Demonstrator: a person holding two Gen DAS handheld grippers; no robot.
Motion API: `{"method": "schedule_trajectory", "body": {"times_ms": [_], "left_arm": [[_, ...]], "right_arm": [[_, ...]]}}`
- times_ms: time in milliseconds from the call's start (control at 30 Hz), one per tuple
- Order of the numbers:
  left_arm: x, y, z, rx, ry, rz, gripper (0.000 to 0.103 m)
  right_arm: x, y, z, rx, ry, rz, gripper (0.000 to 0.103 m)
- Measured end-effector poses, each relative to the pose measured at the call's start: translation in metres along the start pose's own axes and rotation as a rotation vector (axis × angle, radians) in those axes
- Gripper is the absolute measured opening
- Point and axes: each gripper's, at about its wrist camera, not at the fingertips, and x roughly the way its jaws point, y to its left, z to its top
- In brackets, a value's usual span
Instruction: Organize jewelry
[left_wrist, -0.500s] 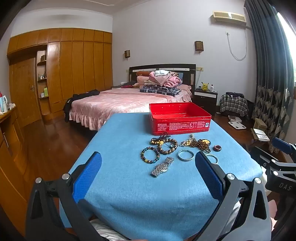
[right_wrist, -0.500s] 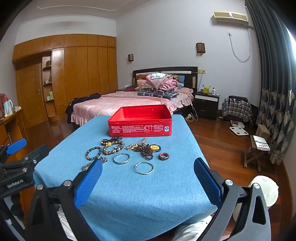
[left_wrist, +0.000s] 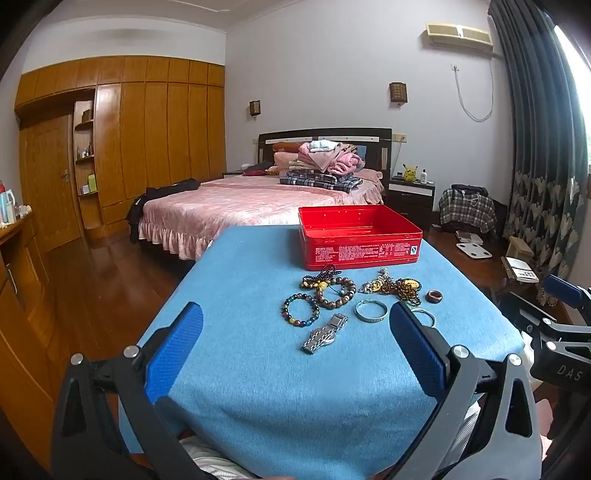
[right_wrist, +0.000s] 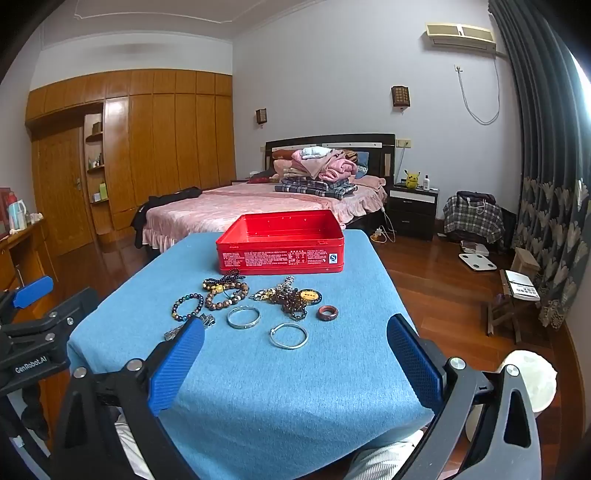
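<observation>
An open red tin (left_wrist: 360, 242) (right_wrist: 280, 245) stands at the far end of the blue-covered table (left_wrist: 258, 387) (right_wrist: 295, 398). In front of it lie several pieces: bead bracelets (left_wrist: 301, 309) (right_wrist: 187, 306), a metal watch (left_wrist: 325, 334), a silver bangle (left_wrist: 371, 311) (right_wrist: 243, 317), a thin silver bangle (right_wrist: 288, 335), a bead necklace heap (left_wrist: 395, 286) (right_wrist: 291, 297) and a brown ring (left_wrist: 433, 296) (right_wrist: 327, 313). My left gripper (left_wrist: 295, 347) is open and empty at the near edge. My right gripper (right_wrist: 295, 350) is open and empty, near the thin bangle.
A pink bed (left_wrist: 240, 206) with folded clothes stands beyond the table. Wooden wardrobes (left_wrist: 147, 147) line the left wall. A nightstand (right_wrist: 412, 210), a bag and a stool (right_wrist: 513, 295) stand to the right on the wooden floor.
</observation>
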Motion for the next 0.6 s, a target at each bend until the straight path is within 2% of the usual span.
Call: {"method": "schedule_trajectory", "body": {"times_ms": [600], "left_arm": [[0.0002,0.0009,0.0002,-0.002,-0.004,0.001,0.098]], "right_arm": [[-0.0011,-0.0006,-0.0003,0.003,-0.006,0.001,0.097]]}}
